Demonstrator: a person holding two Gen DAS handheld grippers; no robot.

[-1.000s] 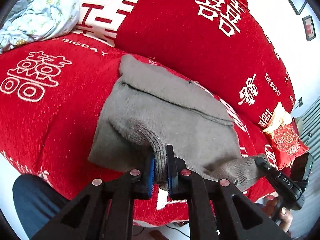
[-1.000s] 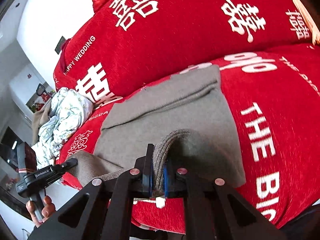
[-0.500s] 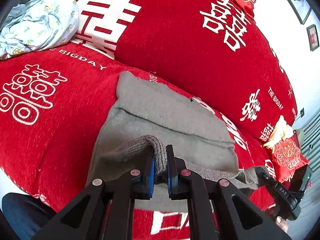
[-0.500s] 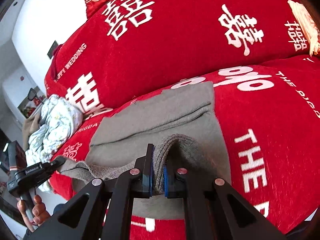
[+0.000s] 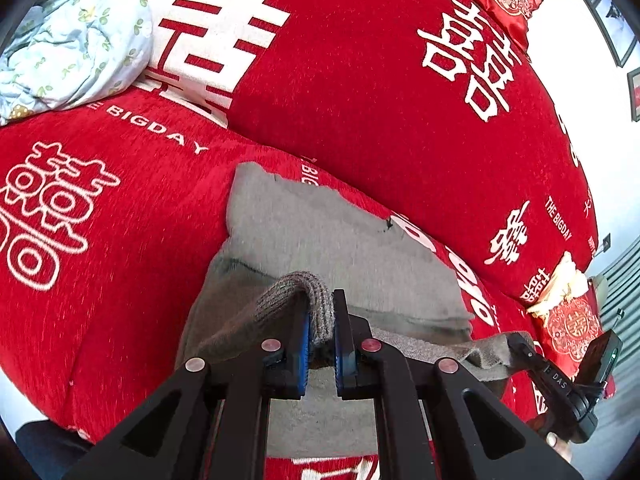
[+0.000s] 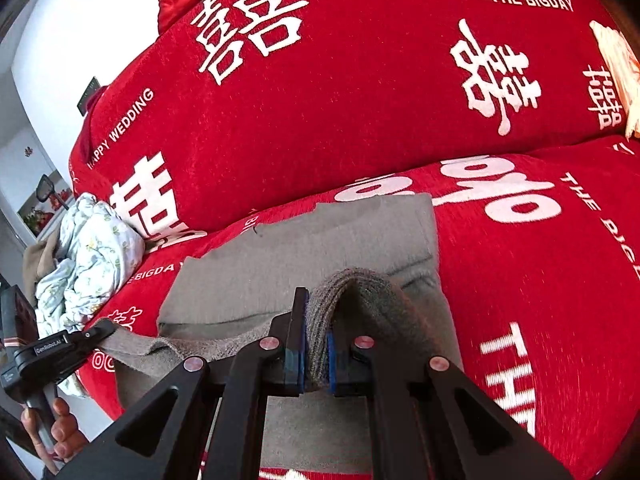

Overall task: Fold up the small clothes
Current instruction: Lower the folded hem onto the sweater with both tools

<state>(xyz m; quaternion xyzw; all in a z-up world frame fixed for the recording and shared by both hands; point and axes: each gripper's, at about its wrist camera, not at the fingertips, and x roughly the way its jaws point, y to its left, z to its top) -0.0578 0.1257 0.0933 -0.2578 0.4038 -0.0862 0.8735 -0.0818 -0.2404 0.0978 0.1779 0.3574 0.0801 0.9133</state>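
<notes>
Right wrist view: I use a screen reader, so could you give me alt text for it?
The right gripper is shut on a ribbed edge of a grey knit garment lying on a red sofa cover. At far left the left gripper pinches another edge, beside a crumpled floral cloth.

Garment [image 5: 320,236] flat on sofa seat [image 5: 120,240], near backrest cushions [image 5: 360,100]. Crumpled bedding [image 5: 76,40] far left on seat. Small pillow [image 5: 572,324] far right.
</notes>
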